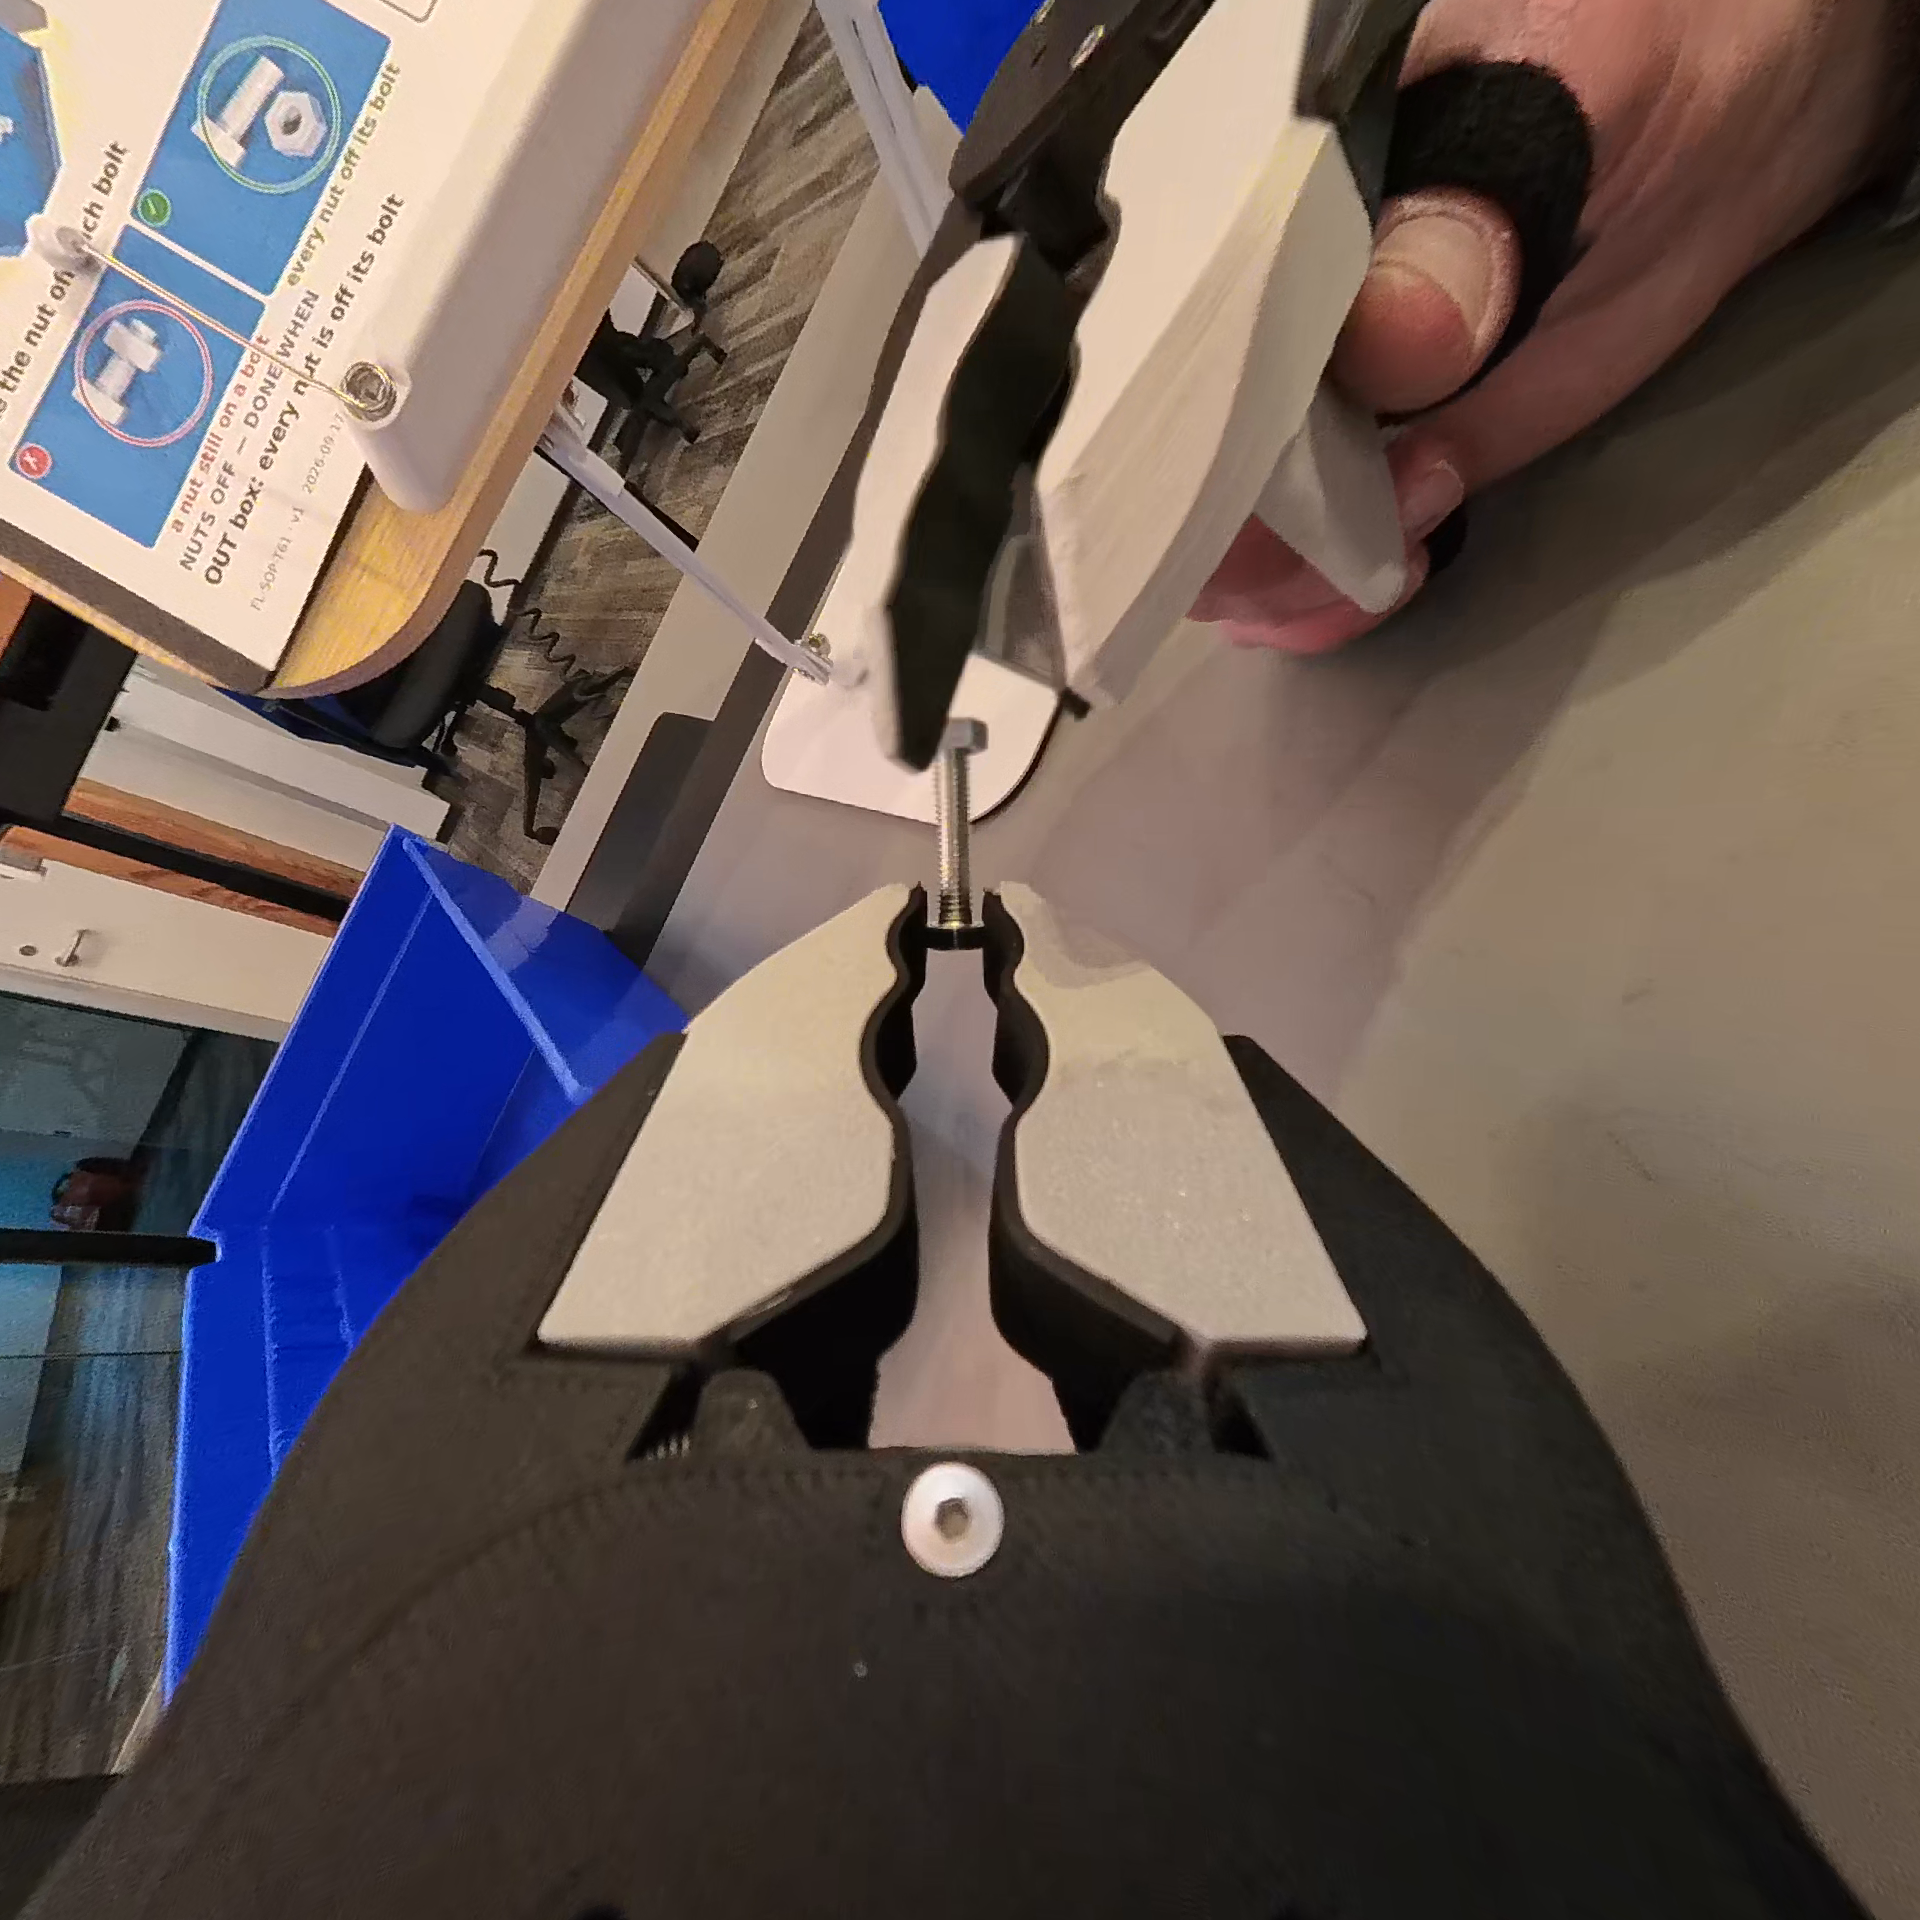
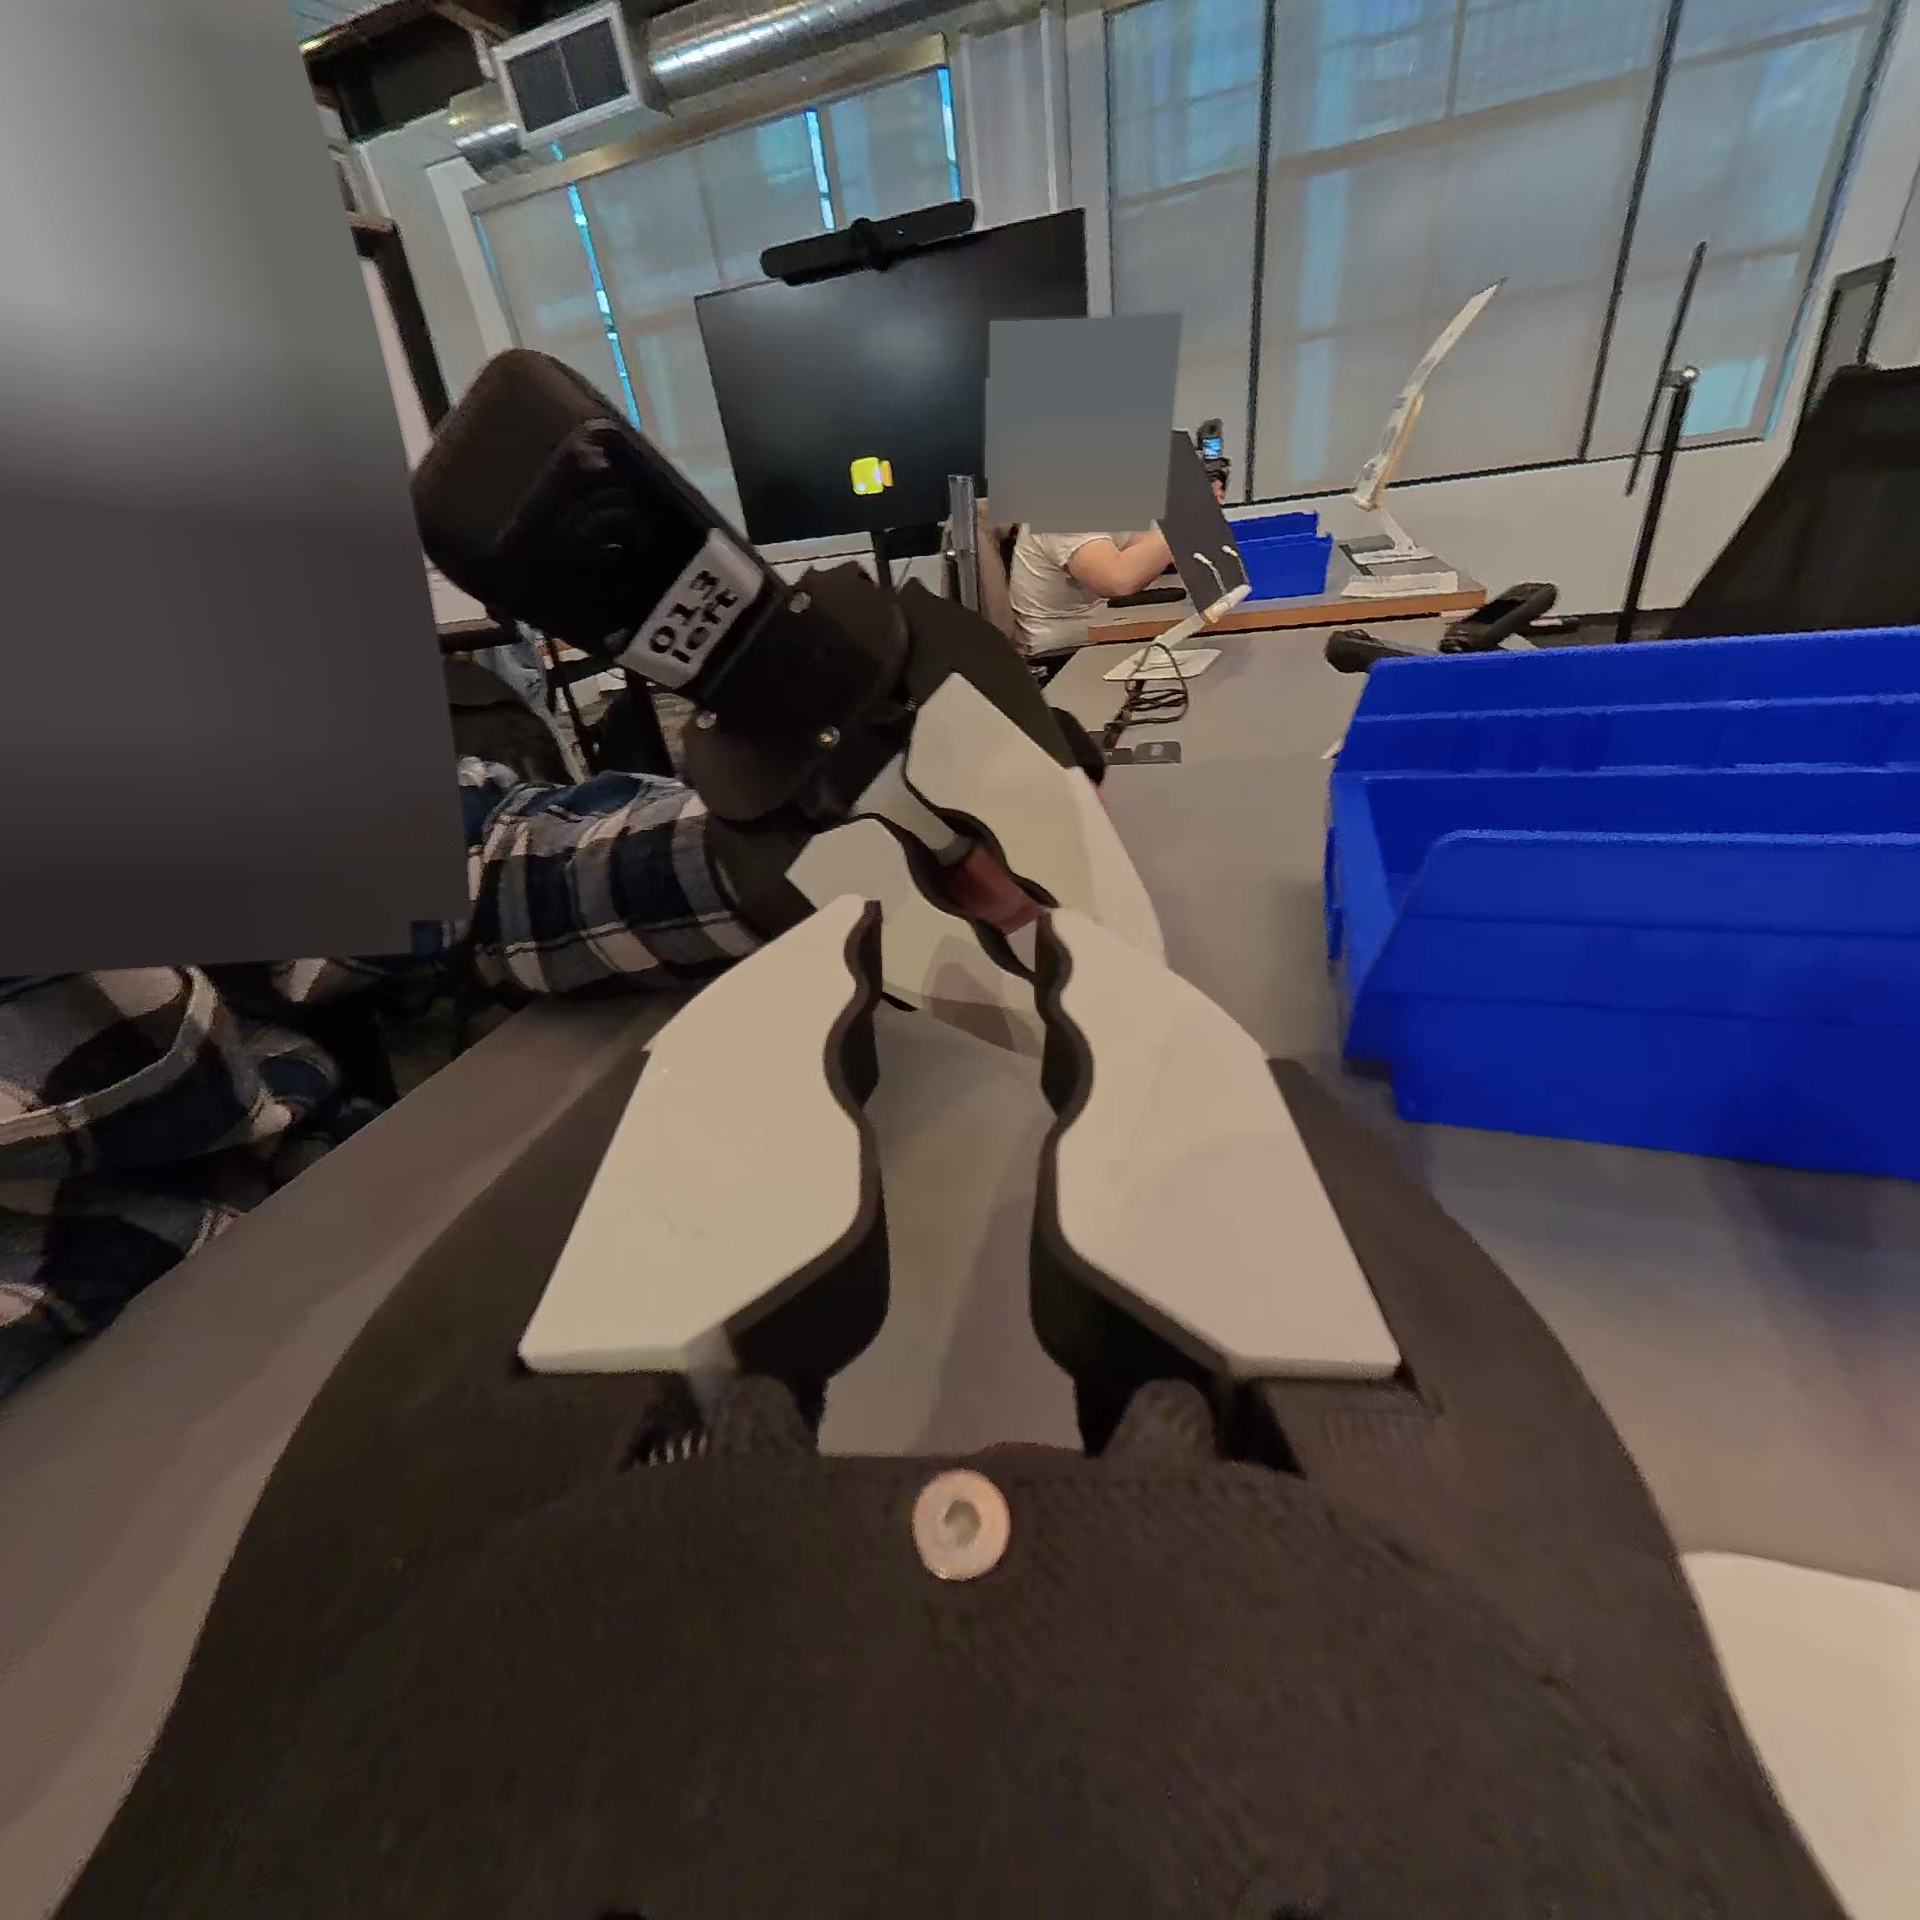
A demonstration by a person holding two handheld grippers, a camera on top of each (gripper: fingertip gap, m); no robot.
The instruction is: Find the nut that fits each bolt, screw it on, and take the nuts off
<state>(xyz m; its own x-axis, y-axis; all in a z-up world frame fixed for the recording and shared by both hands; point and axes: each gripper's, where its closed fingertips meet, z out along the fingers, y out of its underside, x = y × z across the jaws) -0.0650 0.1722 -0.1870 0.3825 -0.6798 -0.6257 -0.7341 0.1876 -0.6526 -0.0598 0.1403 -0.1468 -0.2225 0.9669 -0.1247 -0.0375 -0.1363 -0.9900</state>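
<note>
While hidden rightward, bolt [image 1: 954, 831] leftward.

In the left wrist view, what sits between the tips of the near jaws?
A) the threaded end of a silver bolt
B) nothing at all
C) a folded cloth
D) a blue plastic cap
A: the threaded end of the silver bolt sits between the tips of the left gripper, its hex head pointing away toward the other gripper.
</note>
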